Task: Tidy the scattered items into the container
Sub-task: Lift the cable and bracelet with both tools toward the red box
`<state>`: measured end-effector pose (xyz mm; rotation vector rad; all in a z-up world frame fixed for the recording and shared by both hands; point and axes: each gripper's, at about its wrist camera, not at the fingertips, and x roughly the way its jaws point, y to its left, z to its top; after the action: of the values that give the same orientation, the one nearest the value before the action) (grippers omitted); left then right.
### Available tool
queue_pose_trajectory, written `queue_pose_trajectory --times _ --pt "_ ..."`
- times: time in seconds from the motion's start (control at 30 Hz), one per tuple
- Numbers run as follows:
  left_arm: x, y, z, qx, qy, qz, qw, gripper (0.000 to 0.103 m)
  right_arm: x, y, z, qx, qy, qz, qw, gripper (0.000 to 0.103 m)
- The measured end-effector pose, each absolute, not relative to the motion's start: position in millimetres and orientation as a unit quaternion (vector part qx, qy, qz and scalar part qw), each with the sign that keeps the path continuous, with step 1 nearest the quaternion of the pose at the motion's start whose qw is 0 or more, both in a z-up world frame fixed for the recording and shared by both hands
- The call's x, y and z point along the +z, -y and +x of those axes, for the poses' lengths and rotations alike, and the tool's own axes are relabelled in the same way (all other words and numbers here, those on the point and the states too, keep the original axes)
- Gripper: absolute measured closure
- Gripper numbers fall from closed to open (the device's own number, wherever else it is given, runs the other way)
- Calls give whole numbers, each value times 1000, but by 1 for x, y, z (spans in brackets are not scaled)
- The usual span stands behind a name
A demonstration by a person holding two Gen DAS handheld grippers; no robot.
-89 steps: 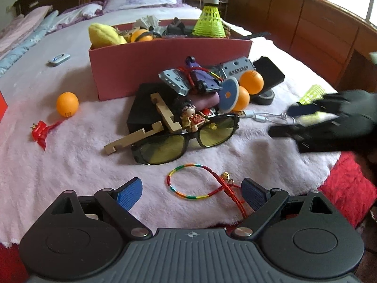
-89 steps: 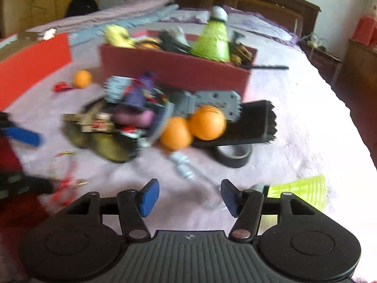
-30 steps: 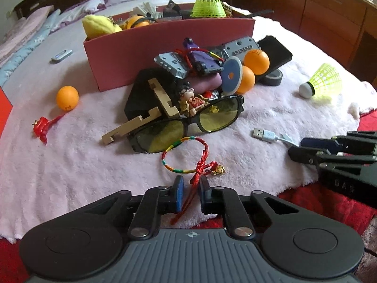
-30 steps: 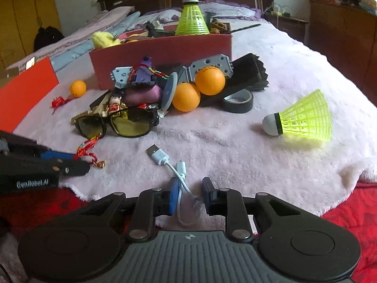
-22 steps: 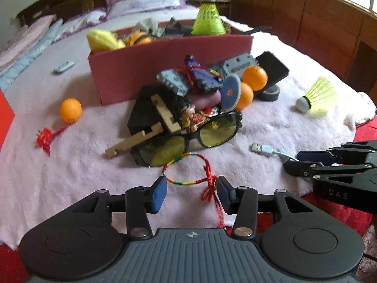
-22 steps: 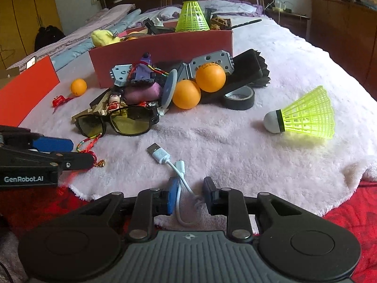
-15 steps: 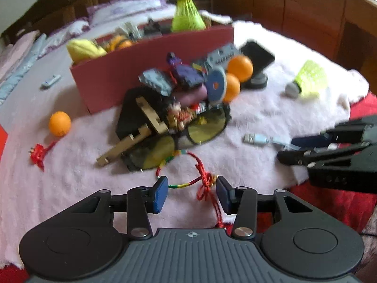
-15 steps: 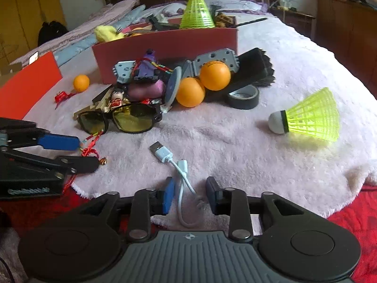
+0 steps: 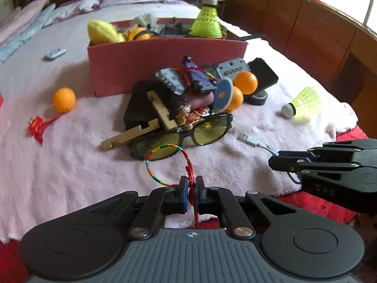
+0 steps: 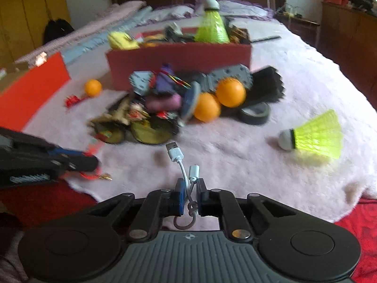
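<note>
Left gripper point(image 9: 191, 186) is clamped on the red knot of the bracelet point(image 9: 165, 162), its loop raised before the sunglasses point(image 9: 188, 136). Right gripper point(image 10: 189, 194) is clamped on the white cable point(image 10: 179, 158), plug pointing forward. The box point(image 9: 165, 59) stands beyond the pile, already holding items.

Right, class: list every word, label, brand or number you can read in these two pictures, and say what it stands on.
None can be read for certain.
White lettering on the black left gripper's side: blurred by motion.
Raised marks on the black right gripper's side: too faint.
Label window of the grey plastic cassette: too small.
Dark mark on the lone orange ball: too small.
</note>
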<state>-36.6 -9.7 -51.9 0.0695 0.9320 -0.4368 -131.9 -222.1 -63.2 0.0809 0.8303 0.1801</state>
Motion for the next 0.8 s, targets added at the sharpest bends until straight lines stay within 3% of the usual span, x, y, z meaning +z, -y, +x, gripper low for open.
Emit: queue_pose_trajectory --times 0.27,0.4,0.57,0.8 --pt "-69 9 -35 -212 -461 39 861 86 -73 213 -129 88 -431 24 898 91" --pt "-71 7 -34 -213 -461 31 861 82 -75 207 -131 96 -433 6 896 84" --pt "-70 7 -34 -214 -457 31 863 95 -80 204 -132 95 -433 -8 896 90" --pt "-51 5 -39 -224 -445 11 867 95 -75 210 -135 99 -424 10 900 95"
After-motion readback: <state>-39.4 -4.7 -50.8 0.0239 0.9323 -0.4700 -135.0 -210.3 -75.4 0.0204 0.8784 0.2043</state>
